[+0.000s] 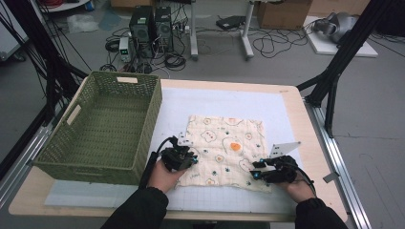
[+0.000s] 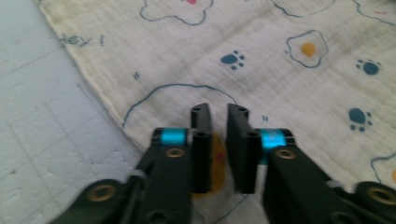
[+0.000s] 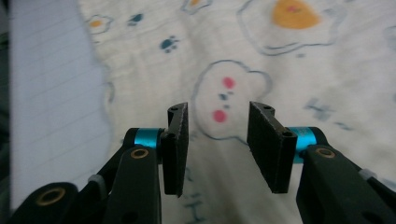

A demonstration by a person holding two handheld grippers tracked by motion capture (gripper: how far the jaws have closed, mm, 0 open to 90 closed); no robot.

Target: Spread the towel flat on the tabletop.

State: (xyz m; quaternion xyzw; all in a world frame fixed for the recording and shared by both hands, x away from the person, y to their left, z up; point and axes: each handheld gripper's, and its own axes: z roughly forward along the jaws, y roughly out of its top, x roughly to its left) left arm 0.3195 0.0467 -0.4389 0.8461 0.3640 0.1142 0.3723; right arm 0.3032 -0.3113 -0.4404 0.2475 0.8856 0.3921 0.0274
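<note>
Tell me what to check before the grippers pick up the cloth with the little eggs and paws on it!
1. Cloth lies flat on the mat: ok, spread out with only small wrinkles.
2. Left gripper is over the cloth's near edge: ok.
3. Left gripper is open enough to pinch: not ok, only a narrow gap, nothing in it.
4. Right gripper is open: ok, wide gap above the cloth, nothing pinched.
5. Basket is free to take the cloth: ok, nothing in it.
6. Pads touch the cloth: cannot tell.
</note>
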